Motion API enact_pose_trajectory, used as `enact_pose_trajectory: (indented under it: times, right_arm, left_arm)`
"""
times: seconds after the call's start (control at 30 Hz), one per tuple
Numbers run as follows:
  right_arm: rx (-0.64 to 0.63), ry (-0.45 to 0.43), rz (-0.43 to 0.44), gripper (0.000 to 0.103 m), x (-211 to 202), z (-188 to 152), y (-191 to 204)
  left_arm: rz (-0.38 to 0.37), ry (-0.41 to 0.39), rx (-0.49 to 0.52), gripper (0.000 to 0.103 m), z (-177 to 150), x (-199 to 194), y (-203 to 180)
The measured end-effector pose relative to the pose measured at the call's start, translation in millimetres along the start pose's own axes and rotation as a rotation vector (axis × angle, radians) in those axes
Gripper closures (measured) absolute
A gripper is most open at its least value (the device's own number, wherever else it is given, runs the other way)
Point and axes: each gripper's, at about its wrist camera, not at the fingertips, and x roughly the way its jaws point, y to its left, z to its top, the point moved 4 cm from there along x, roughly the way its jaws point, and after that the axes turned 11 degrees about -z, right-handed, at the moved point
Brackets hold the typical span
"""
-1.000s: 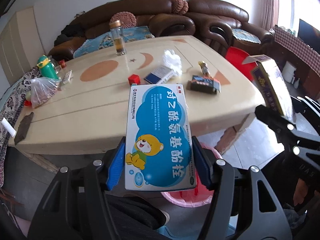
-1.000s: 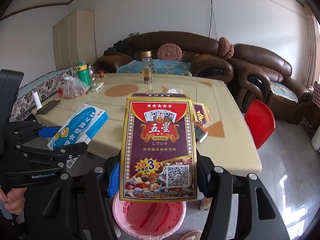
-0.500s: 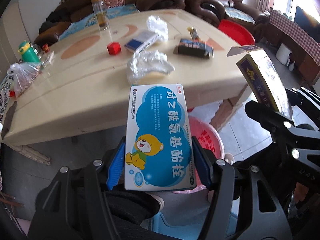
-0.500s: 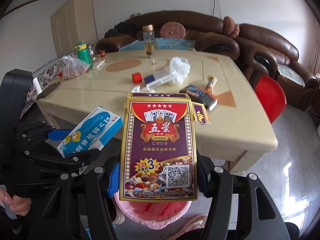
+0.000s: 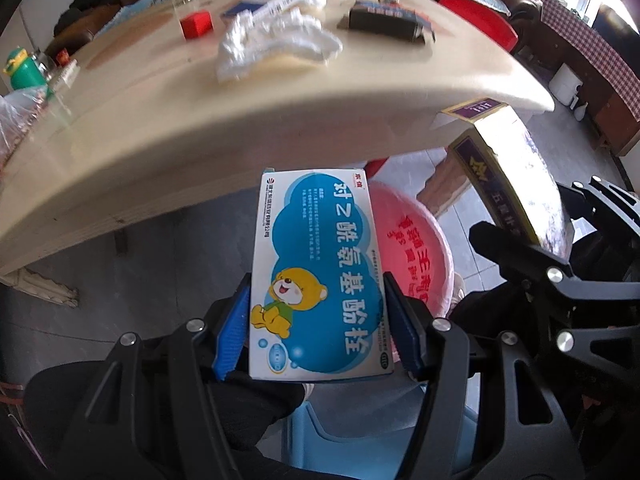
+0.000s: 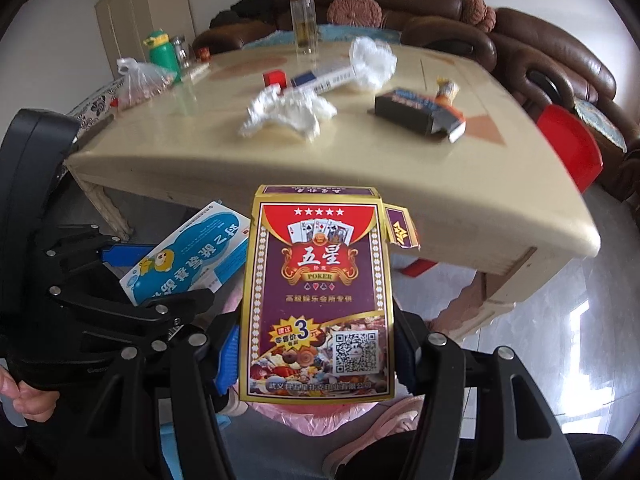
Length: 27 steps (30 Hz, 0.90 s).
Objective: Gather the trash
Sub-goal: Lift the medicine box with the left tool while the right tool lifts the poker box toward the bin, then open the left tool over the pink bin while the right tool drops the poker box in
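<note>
My left gripper (image 5: 318, 320) is shut on a blue and white medicine box (image 5: 316, 268) with a cartoon bear; the box also shows in the right wrist view (image 6: 188, 260). My right gripper (image 6: 316, 360) is shut on a purple and gold poker card box (image 6: 320, 296) with its top flap open; the box also shows in the left wrist view (image 5: 508, 176). Both boxes hang over a pink trash bin (image 5: 408, 252) below the table's front edge; only the bin's rim (image 6: 320, 414) shows in the right wrist view.
On the beige table (image 6: 400, 168) lie crumpled white wrappers (image 6: 288, 112), a dark card box (image 6: 416, 114), a red cube (image 6: 274, 78), a blue and white box (image 6: 324, 76), a glass jar (image 6: 303, 20) and a green bottle (image 6: 162, 52). A red stool (image 6: 568, 148) stands at the right. A brown sofa (image 6: 520, 48) is behind.
Both grippers have tipped downward and come lower with their boxes. The pink bin now fills more of the left wrist view, and the table looms closer.
</note>
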Motion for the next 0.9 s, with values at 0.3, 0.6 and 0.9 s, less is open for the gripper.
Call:
enact_pose_trajectory:
  times: [0.3, 0.6, 0.9]
  right_arm:
    - [-0.011, 0.141, 0.013, 0.045, 60, -18, -1]
    - [-0.021, 0.262, 0.032, 0.045, 113, -30, -4]
    - [-0.02, 0.357, 0.059, 0.045, 157, -41, -3]
  left_arm:
    - [-0.022, 0.101, -0.027, 0.042, -8, 48, 8]
    - [-0.03, 0.215, -0.076, 0.042, -6, 92, 20]
    - [-0.04, 0.302, -0.116, 0.042, -15, 98, 25]
